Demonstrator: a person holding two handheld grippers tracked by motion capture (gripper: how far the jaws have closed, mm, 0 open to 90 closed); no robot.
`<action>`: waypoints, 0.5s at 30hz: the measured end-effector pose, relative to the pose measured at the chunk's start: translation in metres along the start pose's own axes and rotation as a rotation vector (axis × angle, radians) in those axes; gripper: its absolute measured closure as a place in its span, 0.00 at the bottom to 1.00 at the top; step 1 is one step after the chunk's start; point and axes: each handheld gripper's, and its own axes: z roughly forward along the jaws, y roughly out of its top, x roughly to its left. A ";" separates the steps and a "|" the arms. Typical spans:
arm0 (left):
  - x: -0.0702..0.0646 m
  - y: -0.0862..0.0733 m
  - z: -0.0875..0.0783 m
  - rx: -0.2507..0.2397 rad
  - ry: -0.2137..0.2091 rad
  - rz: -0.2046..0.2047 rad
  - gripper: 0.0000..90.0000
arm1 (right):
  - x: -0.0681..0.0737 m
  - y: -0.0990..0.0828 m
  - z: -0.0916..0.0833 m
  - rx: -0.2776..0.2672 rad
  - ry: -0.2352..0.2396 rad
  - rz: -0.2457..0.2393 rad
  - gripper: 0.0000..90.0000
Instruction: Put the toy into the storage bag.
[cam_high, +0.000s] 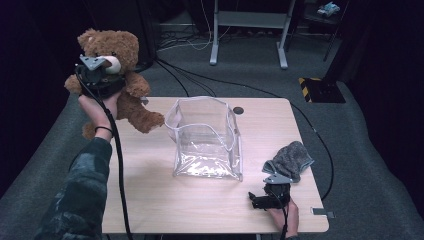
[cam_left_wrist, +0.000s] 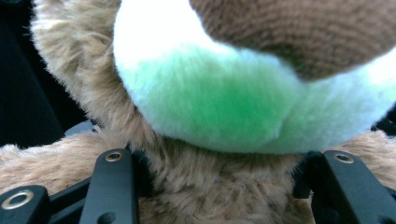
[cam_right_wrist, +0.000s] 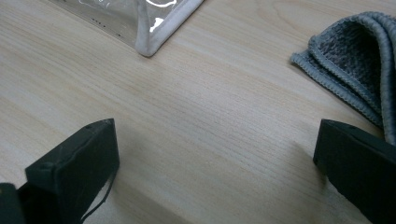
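Left claw (cam_high: 98, 70) had the teddy bear (cam_high: 122, 92) pinched at the neck, lifted off the bench (cam_high: 150, 200); right claw (cam_right_wrist: 215, 154) sat wide open, empty (next, probably: over the clear pouch (cam_high: 206, 137), then drop it in)

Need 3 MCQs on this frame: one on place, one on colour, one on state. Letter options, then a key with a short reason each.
1. Where is the grey cloth?
A. inside the clear bag
B. on the table by the right gripper
C. on the floor

2. What colour is the teddy bear?
A. brown
B. white
C. black

3. How is the right gripper?
A. shut on the cloth
B. shut on the bag
C. open, holding nothing

Key: 1 B, it lies on the table beside that gripper. 2 A, brown fur. 3 C, jaws apart over bare wood; the clear bag stands apart.
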 end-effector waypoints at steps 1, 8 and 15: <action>-0.001 0.002 0.000 -0.005 0.000 -0.002 0.50 | 0.000 0.000 0.000 0.000 0.000 0.000 0.00; -0.011 0.018 0.001 -0.028 -0.007 0.004 0.50 | 0.000 0.000 0.000 -0.001 -0.001 0.003 0.00; -0.029 0.027 0.003 -0.049 -0.035 0.011 0.50 | 0.000 0.000 0.000 0.000 -0.001 0.002 0.00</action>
